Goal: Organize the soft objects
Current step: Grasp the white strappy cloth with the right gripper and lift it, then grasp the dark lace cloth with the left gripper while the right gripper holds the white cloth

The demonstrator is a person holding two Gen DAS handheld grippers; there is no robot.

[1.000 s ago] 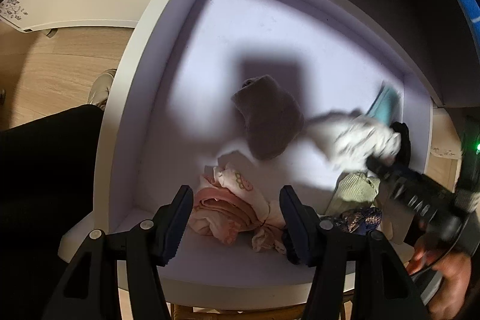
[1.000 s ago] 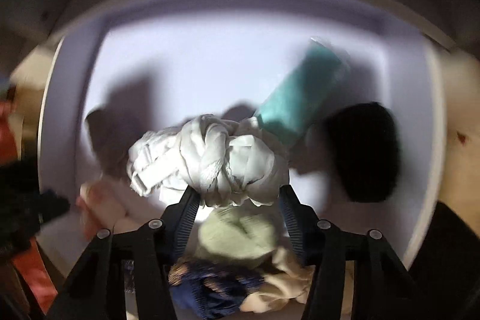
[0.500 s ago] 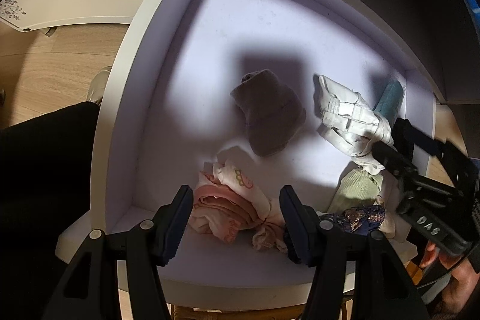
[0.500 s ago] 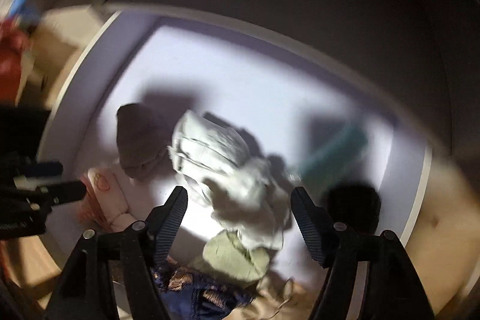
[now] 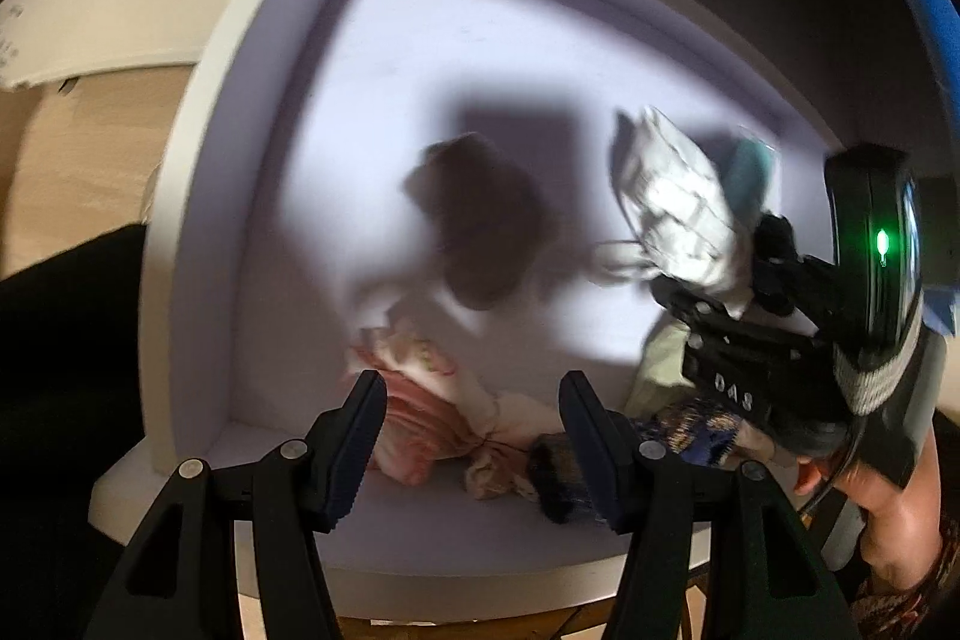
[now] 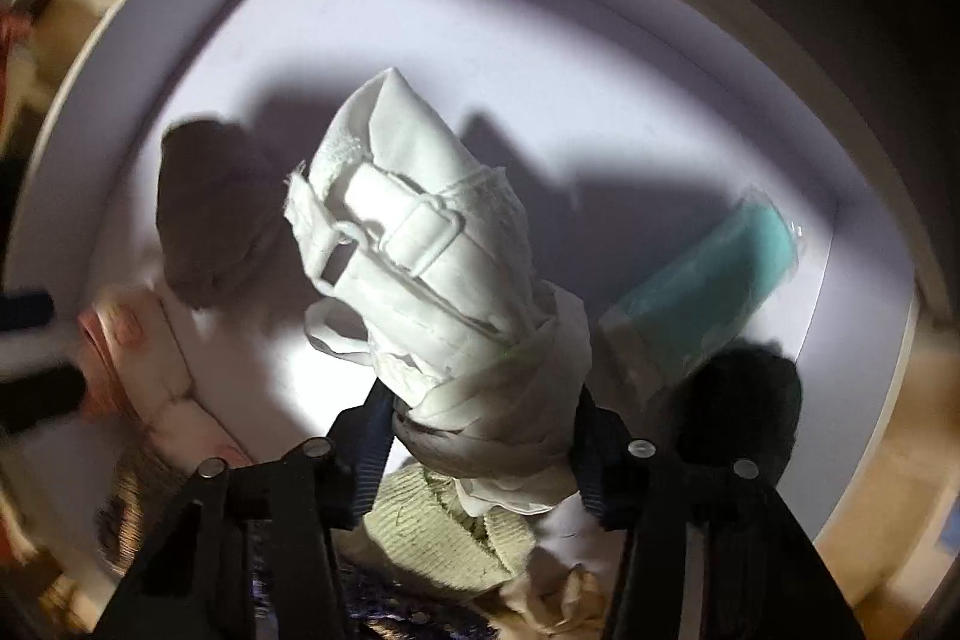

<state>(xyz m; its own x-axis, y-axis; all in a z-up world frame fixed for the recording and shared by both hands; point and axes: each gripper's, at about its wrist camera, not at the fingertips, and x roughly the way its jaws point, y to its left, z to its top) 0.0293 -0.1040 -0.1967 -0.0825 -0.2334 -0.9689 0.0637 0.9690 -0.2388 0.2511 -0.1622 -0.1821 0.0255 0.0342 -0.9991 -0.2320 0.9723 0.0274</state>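
Right wrist view, right gripper jaws just closed, clamped on knotted white cloth bundle with plastic buckle at centre frame, ribbed pale-green knit below, left gripper half apart, empty.

Left wrist view smeared throughout: brown sock mid-frame without sharp edges. Teal roll mostly hidden behind white bundle. Person's hand cut off at lower right. Right wrist view: pink cloth blurred at left edge.
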